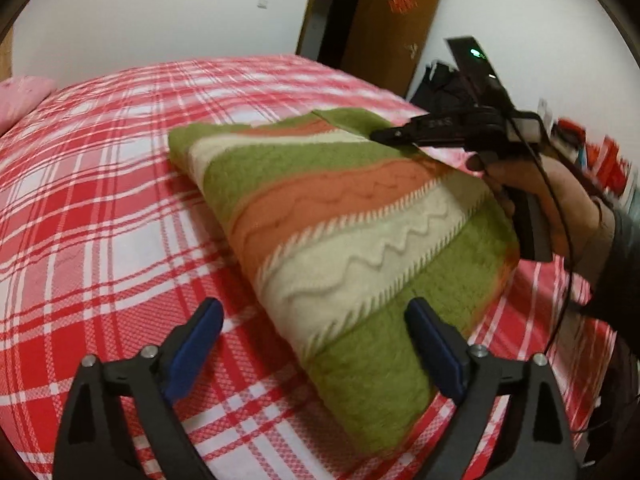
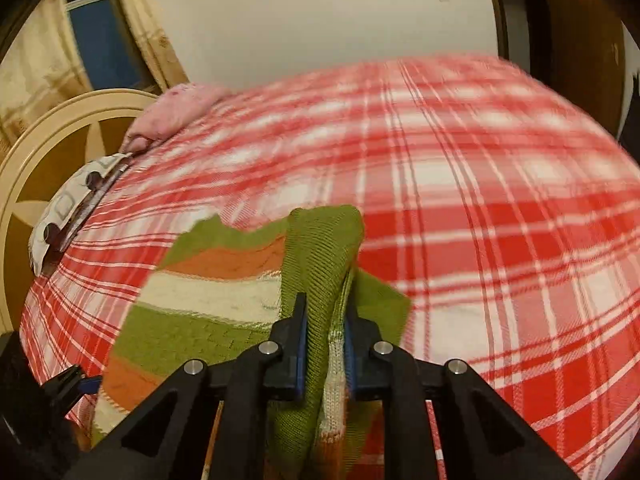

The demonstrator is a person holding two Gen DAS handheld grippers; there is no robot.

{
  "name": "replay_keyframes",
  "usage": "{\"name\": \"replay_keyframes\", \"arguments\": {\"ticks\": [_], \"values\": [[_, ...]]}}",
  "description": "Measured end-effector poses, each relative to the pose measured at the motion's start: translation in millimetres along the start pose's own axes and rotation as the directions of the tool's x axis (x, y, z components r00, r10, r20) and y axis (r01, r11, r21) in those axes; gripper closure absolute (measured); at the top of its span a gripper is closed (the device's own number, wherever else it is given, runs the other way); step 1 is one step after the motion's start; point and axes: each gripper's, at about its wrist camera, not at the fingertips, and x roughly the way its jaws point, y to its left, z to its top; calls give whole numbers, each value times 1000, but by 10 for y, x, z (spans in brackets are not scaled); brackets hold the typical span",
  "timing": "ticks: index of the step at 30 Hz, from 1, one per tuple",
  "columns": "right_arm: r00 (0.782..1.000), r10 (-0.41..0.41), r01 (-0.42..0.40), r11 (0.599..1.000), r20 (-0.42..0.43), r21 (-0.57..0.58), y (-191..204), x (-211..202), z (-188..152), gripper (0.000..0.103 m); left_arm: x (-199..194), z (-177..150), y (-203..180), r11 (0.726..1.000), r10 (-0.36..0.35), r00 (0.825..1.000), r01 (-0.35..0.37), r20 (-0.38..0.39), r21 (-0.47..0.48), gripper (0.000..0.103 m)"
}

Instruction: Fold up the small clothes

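My left gripper hangs released, its blue pads spread wide, low over the red and white checked bedspread. The sweater, striped in green, orange and cream, lies folded on the bed just ahead of those fingers and to the right; the right finger sits over its near green band, though I cannot tell if it touches.

My right gripper is clenched on a bunched fold of the sweater, green knit with a strip of cream squeezed between the pads. From the left camera that gripper reaches in at the far right edge of the sweater, with my hand wrapped round its handle.

A pink pillow lies at the far left of the bed, beside a rounded wooden headboard. A brown door stands beyond the far corner.
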Motion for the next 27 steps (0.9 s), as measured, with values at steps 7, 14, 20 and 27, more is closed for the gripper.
{"name": "replay_keyframes", "arguments": {"ticks": [7, 14, 20, 27], "values": [[1000, 15, -14, 1000, -18, 26, -100, 62, -78, 85, 30, -20, 124, 998, 4, 999, -6, -32, -64, 1], [994, 49, -46, 998, 98, -31, 85, -802, -293, 43, -8, -80, 76, 989, 71, 996, -78, -53, -125, 1], [965, 248, -234, 961, 81, -146, 560, -1020, -610, 43, -150, 4, 16, 986, 104, 994, -106, -24, -128, 1], [995, 83, -89, 986, -49, -138, 371, -550, -990, 43, -92, 322, 87, 975, 202, 979, -200, 12, -92, 1]]}}
